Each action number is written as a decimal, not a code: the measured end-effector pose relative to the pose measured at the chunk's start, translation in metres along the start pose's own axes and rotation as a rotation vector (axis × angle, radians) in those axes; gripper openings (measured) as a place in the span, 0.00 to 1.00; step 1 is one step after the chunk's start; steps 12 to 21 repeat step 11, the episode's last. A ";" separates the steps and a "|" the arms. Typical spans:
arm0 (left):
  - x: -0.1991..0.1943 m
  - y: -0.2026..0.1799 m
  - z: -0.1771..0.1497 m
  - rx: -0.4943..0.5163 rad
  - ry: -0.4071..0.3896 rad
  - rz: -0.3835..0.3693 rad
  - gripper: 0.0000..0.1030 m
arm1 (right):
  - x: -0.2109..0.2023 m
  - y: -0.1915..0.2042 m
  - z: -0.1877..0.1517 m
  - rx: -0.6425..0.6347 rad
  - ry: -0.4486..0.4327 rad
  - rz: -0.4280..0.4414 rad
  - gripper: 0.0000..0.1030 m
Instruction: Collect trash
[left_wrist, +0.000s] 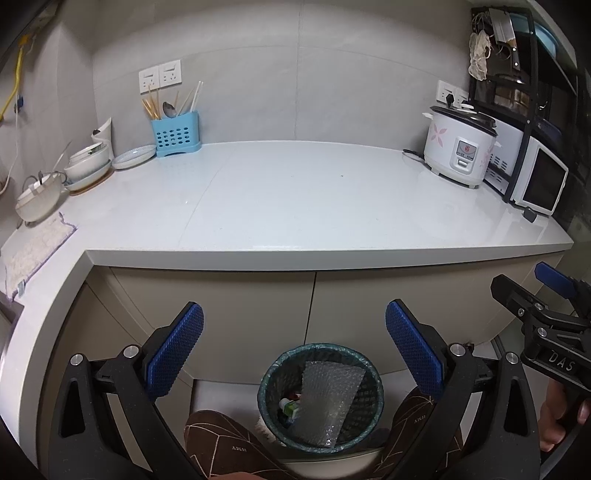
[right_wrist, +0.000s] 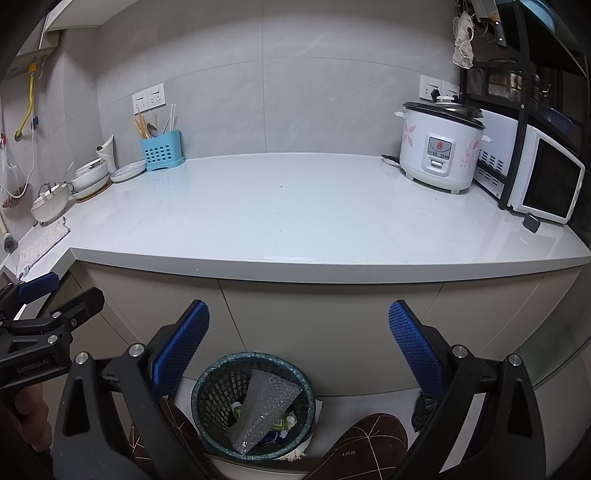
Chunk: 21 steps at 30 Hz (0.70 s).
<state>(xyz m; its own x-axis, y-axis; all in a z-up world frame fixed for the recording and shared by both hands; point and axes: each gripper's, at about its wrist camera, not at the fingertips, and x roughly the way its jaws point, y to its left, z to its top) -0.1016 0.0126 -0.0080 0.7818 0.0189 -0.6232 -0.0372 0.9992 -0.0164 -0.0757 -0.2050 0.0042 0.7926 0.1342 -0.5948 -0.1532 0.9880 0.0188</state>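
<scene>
My left gripper (left_wrist: 293, 354) and right gripper (right_wrist: 299, 350) both hang spread wide, holding nothing. Low in the frame, the mesh trash bin (left_wrist: 320, 397) holds a bubble-wrap sheet (left_wrist: 328, 398), between my slippers (left_wrist: 218, 439). Upper right, a rice cooker (left_wrist: 460, 146) stands beside the microwave (left_wrist: 543, 184).

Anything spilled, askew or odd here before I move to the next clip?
Nothing stands out. The bubble wrap leans inside the trash bin with other scraps, nothing spilled around it. Both tools, left and right, are open and hold nothing.
</scene>
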 end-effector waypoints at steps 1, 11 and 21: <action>-0.001 -0.001 0.000 0.006 -0.005 0.002 0.94 | 0.000 0.000 0.000 0.001 0.000 0.000 0.91; -0.003 -0.001 -0.003 0.006 -0.013 -0.012 0.94 | 0.000 0.000 0.000 0.002 0.000 0.001 0.91; -0.003 -0.001 -0.003 0.006 -0.013 -0.012 0.94 | 0.000 0.000 0.000 0.002 0.000 0.001 0.91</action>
